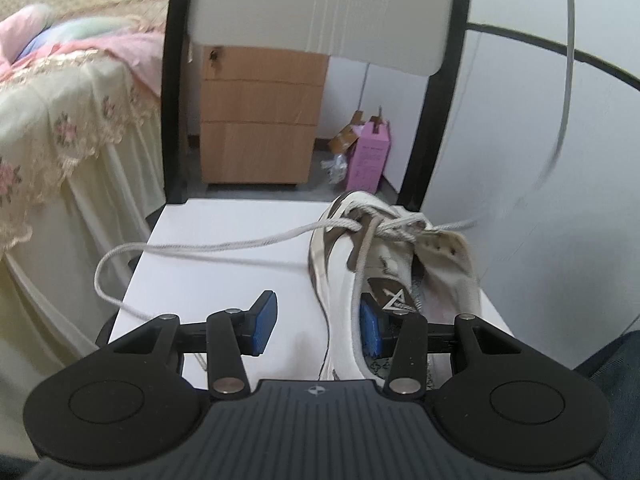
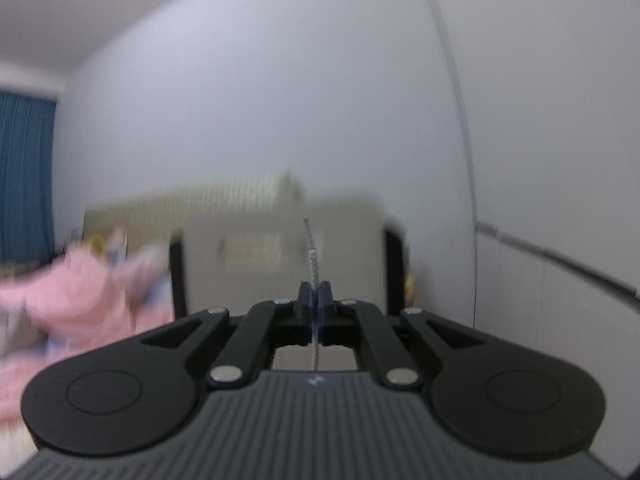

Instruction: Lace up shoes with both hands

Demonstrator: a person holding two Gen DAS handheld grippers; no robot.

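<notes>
Right gripper [image 2: 316, 294] pinching lace [image 2: 310, 248], blurred background, left gripper [image 1: 316, 320] straddling shoe [image 1: 384, 264]

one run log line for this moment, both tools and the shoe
left tool: straddling shoe side wall, grip unclear | right tool: shut on lace | shoe: on white seat, laces loose

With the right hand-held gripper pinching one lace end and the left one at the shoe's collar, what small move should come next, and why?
Probably keep drawing the lace up with the right hand-held gripper until it runs taut: it is shut on the lace, while the strand rising from the shoe bows slack. The left hand-held gripper straddles the shoe's side wall, steadying it.
</notes>
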